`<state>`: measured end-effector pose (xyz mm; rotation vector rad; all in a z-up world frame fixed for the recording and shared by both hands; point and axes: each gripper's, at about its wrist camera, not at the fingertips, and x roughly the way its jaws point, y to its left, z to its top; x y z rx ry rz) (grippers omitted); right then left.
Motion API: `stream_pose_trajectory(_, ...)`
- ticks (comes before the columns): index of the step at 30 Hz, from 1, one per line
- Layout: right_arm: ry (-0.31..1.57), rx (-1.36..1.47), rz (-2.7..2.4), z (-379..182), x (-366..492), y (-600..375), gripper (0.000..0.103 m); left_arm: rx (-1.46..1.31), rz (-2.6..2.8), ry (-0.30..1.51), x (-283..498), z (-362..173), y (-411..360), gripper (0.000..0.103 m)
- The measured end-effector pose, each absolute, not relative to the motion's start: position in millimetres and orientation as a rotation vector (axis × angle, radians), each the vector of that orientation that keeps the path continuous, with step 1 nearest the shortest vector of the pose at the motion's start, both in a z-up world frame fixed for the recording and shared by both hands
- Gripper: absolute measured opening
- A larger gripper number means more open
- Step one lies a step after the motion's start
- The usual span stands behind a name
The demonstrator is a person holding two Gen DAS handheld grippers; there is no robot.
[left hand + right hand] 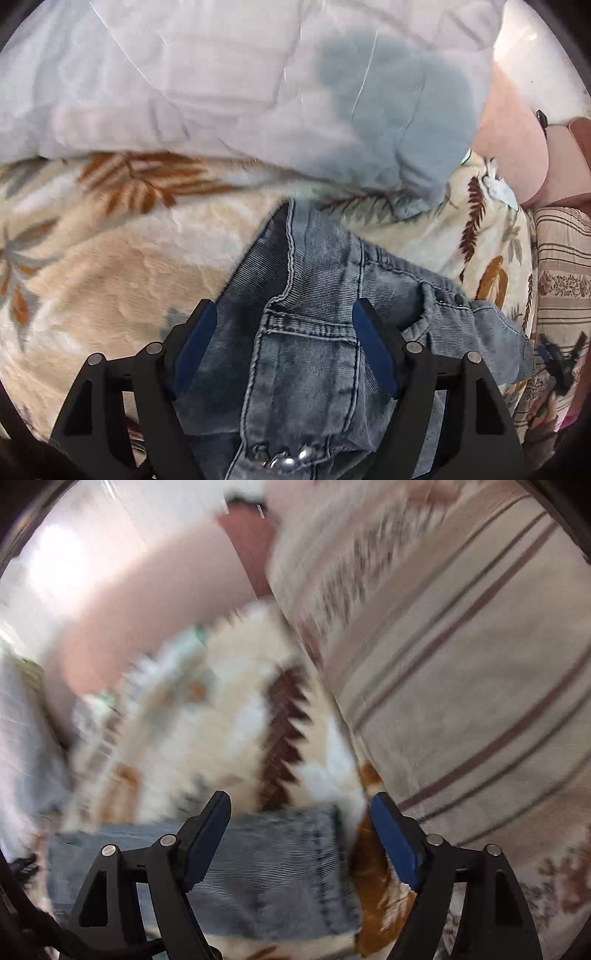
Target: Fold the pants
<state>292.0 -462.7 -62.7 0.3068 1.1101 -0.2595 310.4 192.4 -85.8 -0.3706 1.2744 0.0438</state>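
The left gripper [282,314] is holding its jaws wide apart, straddling the waistband end of the denim pants [314,295], whose pocket seam and rivets are lying between the blue pads without being pinched. The right gripper [299,812] is likewise spreading its jaws apart over a blurred edge of the pants [258,867]. The pants are resting on a cream leaf-patterned blanket [110,251]. Farther off, a pale quilt [221,81] is lying, and a striped pillow [461,664] is sitting at the right.
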Motion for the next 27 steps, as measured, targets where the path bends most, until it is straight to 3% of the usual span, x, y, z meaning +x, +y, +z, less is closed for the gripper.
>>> stream_pose_trajectory(2,1.171,0.304,-0.246,-82,291,-460,0.074,-0.414,0.028,1.284,315,-95,191,0.076)
stream_pose_trajectory(3,1.177,0.324,-0.212,-87,290,-458,0.046,-0.471,-0.010,1.299,317,-101,188,0.074)
stream_pose_trajectory(4,1.179,0.327,-0.177,-89,289,-453,0.026,-0.506,-0.046,1.306,318,-105,182,0.055)
stream_pose_trajectory(5,1.160,0.306,-0.172,-85,288,-449,0.017,-0.478,-0.068,1.287,317,-103,171,0.038)
stream_pose_trajectory(6,1.126,0.284,-0.170,-75,288,-445,0.016,-0.421,-0.070,1.275,317,-99,162,0.013)
stream_pose_trajectory(9,0.928,0.347,-0.141,-27,283,-451,0.016,-0.370,-0.052,1.165,307,-77,155,0.010)
stream_pose_trajectory(12,0.800,0.419,-0.160,2,295,-465,0.016,-0.357,0.053,1.073,314,-63,173,0.001)
stream_pose_trajectory(16,0.883,0.404,-0.237,-27,342,-456,0.016,-0.347,0.119,1.146,331,-77,187,0.001)
stream_pose_trajectory(18,1.001,0.375,-0.312,-60,358,-452,0.024,-0.415,0.077,1.171,331,-80,192,0.001)
stream_pose_trajectory(20,1.026,0.366,-0.341,-74,359,-449,0.024,-0.443,0.040,1.178,329,-77,196,0.003)
stream_pose_trajectory(21,1.007,0.366,-0.337,-72,353,-448,0.025,-0.440,0.025,1.187,329,-75,197,0.012)
stream_pose_trajectory(24,0.947,0.398,-0.302,-55,325,-449,0.033,-0.424,-0.001,1.223,329,-73,197,0.066)
stream_pose_trajectory(26,0.920,0.449,-0.243,-40,294,-451,0.036,-0.419,-0.021,1.223,321,-69,202,0.066)
stream_pose_trajectory(27,0.916,0.476,-0.210,-36,276,-451,0.043,-0.430,-0.050,1.228,317,-70,202,0.066)
